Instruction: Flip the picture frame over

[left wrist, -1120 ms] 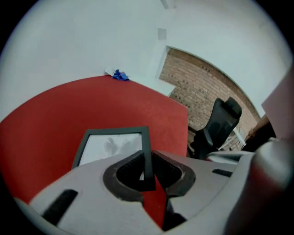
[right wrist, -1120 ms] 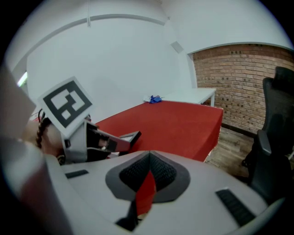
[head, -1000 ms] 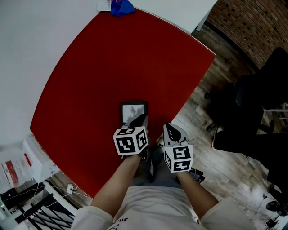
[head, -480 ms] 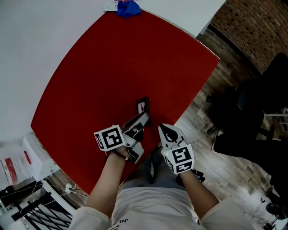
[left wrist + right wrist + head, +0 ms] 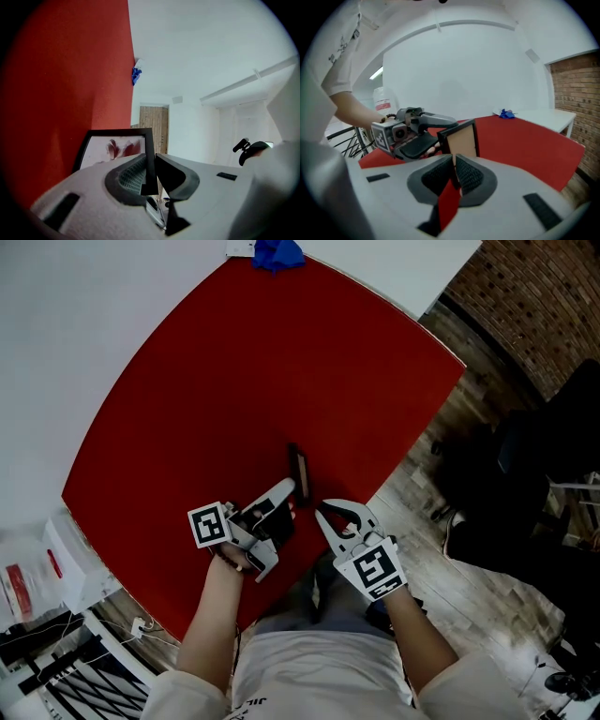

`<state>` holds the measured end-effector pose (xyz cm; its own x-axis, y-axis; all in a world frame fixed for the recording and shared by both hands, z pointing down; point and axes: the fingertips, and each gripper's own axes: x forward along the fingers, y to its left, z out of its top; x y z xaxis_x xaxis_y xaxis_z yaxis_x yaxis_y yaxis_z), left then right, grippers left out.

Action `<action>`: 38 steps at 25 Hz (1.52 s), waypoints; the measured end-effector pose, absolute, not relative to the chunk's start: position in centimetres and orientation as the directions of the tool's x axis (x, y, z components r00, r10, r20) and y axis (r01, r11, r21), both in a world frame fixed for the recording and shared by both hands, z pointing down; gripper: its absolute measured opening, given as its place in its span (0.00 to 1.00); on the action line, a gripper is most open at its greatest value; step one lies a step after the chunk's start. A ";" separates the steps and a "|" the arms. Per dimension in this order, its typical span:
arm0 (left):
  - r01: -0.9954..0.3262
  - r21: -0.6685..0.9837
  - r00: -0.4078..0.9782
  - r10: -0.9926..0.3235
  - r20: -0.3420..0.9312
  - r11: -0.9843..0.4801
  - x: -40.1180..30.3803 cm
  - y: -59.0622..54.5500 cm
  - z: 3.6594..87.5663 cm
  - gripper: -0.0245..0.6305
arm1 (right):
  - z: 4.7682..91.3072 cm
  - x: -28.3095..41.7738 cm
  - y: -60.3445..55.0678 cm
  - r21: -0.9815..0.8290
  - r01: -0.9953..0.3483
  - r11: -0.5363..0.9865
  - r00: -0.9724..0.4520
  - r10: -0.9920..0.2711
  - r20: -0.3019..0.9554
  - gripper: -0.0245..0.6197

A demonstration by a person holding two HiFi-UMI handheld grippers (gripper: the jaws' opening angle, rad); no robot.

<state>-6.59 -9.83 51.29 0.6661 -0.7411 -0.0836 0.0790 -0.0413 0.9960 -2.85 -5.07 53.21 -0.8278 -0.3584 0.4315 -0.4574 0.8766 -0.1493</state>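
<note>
While the picture frame (image 5: 298, 468) is held up on edge in the left claw (image 5: 289, 497), the flip is judged to be about half made. The frame is seen edge-on from the head view, as a thin dark strip. Its long axis runs away from the person, above the red worktop (image 5: 234, 381). Whether its lower edge touches the cloth cannot be told. The printed face is turned to the left, toward the body of the left claw, and the plain tan back is turned to the right. The coming move depends on this: if the frame is tipped further to the left, the face would be brought down onto the cloth and the back left uppermost. The left claw is closed on the frame's near edge. The black moulding is pinched between the two pads, one pad against the face side and the other against the back. It is reached in from the near left of the frame, roughly level. The right claw (image 5: 326, 510) is placed just beside the frame on its back side — near, but not seen to touch it. Its pads are drawn all but together and nothing is held between them. The left hand is therefore the only one doing the work, and slipping at that single narrow grip is judged the main risk.
</note>
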 end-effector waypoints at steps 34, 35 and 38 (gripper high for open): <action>-0.716 0.687 0.609 -0.592 0.528 -0.123 -14.2 -8.2 53.2 0.22 | 57.4 -11.1 -3.2 0.242 -0.279 0.929 -0.659 -0.369 0.655 0.14; -0.719 0.685 0.605 -0.591 0.534 -0.117 -14.3 -8.2 53.5 0.22 | 57.5 -11.2 -3.1 0.255 -0.272 0.928 -0.653 -0.372 0.660 0.14; -0.755 0.646 0.579 -0.582 0.571 -0.116 -14.8 -8.0 54.0 0.22 | 57.9 -11.6 -2.9 0.282 -0.251 0.926 -0.637 -0.378 0.672 0.14</action>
